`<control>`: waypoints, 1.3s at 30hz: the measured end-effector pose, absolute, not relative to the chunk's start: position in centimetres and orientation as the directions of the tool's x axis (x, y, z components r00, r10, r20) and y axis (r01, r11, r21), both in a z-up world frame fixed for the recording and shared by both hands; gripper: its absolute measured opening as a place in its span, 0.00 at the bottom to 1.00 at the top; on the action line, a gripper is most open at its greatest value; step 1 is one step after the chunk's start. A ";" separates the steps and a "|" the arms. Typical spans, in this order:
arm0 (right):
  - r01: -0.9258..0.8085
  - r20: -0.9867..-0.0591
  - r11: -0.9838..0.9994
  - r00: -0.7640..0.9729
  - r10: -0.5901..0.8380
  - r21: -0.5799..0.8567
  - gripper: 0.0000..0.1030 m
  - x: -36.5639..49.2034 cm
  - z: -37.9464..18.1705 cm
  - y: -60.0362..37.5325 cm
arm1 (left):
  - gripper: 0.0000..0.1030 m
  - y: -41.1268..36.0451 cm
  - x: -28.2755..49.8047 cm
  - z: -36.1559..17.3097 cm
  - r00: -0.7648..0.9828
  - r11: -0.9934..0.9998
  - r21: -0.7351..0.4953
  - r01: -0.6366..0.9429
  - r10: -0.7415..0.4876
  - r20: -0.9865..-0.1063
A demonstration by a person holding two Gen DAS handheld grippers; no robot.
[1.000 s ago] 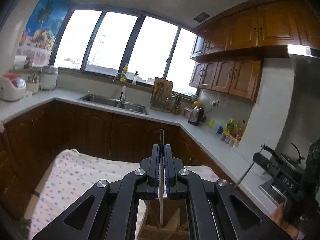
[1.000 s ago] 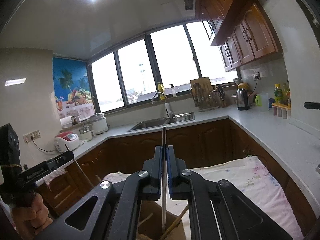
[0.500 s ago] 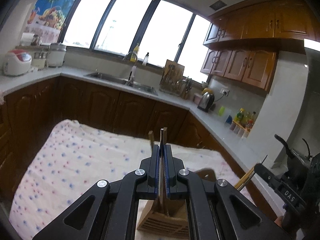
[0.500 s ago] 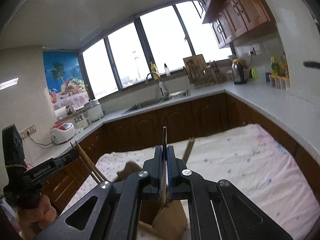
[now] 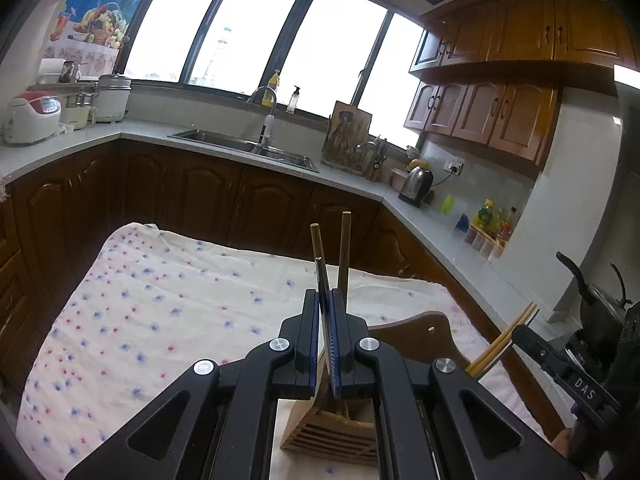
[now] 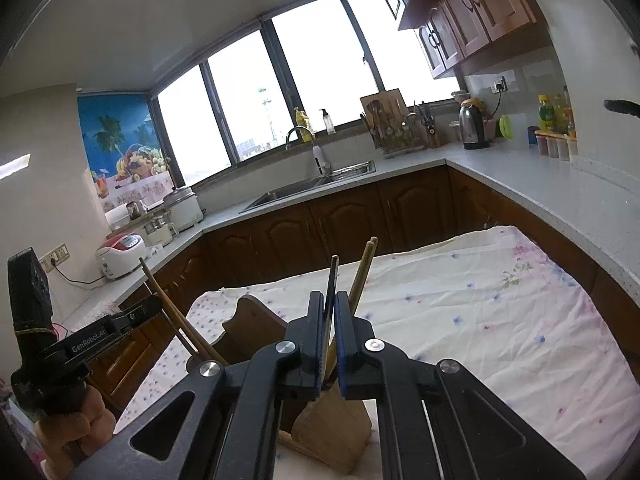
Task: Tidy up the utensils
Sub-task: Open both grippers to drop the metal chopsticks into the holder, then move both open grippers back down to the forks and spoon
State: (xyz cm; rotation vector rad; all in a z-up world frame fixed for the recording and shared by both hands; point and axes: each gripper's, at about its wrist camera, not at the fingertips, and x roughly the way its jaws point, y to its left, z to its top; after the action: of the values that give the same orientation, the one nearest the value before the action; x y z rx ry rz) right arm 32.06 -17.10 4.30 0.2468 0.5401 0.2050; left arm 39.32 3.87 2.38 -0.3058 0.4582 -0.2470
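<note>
A wooden utensil holder (image 5: 332, 432) stands on the cloth-covered table, right below both grippers; it also shows in the right wrist view (image 6: 332, 428). My left gripper (image 5: 327, 320) is shut on a thin dark chopstick (image 5: 321, 280) whose lower end points into the holder. My right gripper (image 6: 328, 316) is shut on another thin dark chopstick (image 6: 332, 276) above the holder. Wooden chopsticks (image 5: 343, 252) stand in the holder, and the pair shows beside my right gripper (image 6: 362, 272). The left gripper's body (image 6: 92, 336) shows at the left of the right wrist view, with wooden chopsticks (image 6: 168, 304) next to it.
A white floral cloth (image 5: 160, 312) covers the table. Dark wood cabinets (image 5: 200, 196) and a grey counter with a sink (image 5: 244, 148), a kettle (image 5: 416, 182) and rice cookers (image 5: 30, 120) run around the room. A stove with a pan (image 5: 600, 308) is at the right.
Both grippers have tilted down and lowered toward the holder. The table and the holder with its wooden chopsticks have come further into view. Both stay shut on their chopsticks.
</note>
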 end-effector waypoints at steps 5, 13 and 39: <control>-0.131 -0.492 0.950 0.830 0.261 0.283 0.06 32.2 4.4 -17.1 | 0.03 3.8 39.1 2.6 0.872 0.929 -0.329 0.167 -0.295 -0.391; -0.139 -0.491 0.942 0.825 0.280 0.304 0.40 31.5 4.5 -17.2 | 0.33 4.3 38.7 3.4 0.866 0.926 -0.347 0.146 -0.289 -0.408; -0.143 -0.460 0.924 0.833 0.307 0.356 0.89 20.7 6.7 -20.9 | 0.92 6.6 25.6 4.2 0.842 0.932 -0.357 0.056 -0.237 -0.486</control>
State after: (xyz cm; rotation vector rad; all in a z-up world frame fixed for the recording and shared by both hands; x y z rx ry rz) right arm 20.69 -20.94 6.75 0.3160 0.5359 0.2426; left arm 25.56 6.63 4.24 -0.3394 0.5515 -0.1578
